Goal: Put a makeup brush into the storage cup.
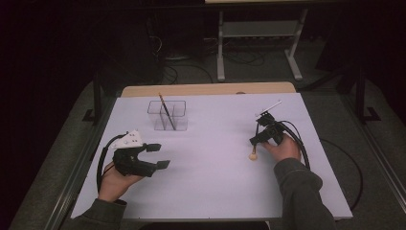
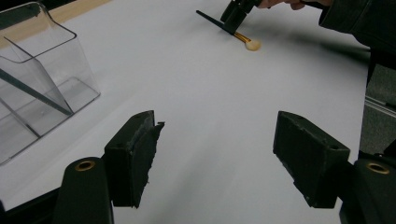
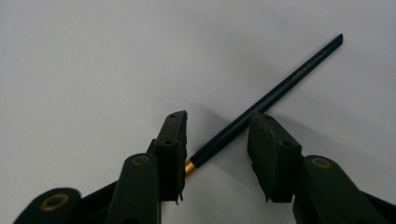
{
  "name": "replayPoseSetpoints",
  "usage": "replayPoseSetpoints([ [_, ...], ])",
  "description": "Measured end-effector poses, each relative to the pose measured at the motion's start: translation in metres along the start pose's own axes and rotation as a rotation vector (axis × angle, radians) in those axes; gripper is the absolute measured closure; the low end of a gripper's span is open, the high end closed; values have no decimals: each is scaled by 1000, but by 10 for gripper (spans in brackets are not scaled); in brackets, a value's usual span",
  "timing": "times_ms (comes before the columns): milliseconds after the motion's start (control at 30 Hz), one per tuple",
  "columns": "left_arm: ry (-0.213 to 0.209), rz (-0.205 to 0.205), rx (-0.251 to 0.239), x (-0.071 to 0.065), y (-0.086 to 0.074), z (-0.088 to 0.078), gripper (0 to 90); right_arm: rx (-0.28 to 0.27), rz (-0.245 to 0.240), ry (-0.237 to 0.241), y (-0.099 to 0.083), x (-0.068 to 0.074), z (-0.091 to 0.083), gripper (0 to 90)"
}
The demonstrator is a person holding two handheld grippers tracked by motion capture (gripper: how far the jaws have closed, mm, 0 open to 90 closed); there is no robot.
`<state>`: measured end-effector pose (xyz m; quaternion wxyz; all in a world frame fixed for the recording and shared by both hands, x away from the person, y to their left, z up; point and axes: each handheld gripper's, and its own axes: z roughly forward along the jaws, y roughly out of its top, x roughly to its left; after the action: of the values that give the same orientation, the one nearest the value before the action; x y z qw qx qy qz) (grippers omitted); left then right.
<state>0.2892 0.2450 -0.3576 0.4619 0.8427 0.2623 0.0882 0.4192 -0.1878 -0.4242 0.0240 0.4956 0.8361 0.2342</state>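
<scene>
A makeup brush (image 1: 254, 146) with a dark handle and a cream head lies on the white table at the right. My right gripper (image 1: 256, 139) points down over it. In the right gripper view its jaws (image 3: 217, 116) straddle the handle (image 3: 280, 88), which crosses the gap slantwise, and a gap shows beside it. The left gripper view has the brush head (image 2: 252, 45) far off, below the right gripper (image 2: 236, 16). My left gripper (image 1: 160, 155) rests at the left, open, with bare table between its fingers (image 2: 217, 123).
A clear divided holder (image 1: 167, 116) stands at the back left with another brush (image 1: 164, 109) leaning in it; it sits close on the left in the left gripper view (image 2: 42, 74). A wooden strip (image 1: 206, 89) runs along the table's far edge. Cables trail from both grippers.
</scene>
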Motion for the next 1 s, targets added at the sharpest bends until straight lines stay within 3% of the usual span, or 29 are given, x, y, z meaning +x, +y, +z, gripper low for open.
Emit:
replayPoseSetpoints([
  [400, 0, 3, 2, 1, 0, 0, 296, 37, -18, -47, -1, 3, 2, 662],
  [633, 9, 7, 4, 2, -1, -1, 297, 55, -69, -141, 0, 14, 4, 808],
  [733, 11, 8, 5, 2, -1, -1, 299, 55, -102, -165, 0, 19, 5, 824],
  [867, 10, 6, 5, 2, -1, -1, 300, 55, -101, -120, 0, 12, 4, 827],
  [1000, 10, 2, 1, 2, -2, 0, 300, 70, -124, -108, 2, 11, 4, 828],
])
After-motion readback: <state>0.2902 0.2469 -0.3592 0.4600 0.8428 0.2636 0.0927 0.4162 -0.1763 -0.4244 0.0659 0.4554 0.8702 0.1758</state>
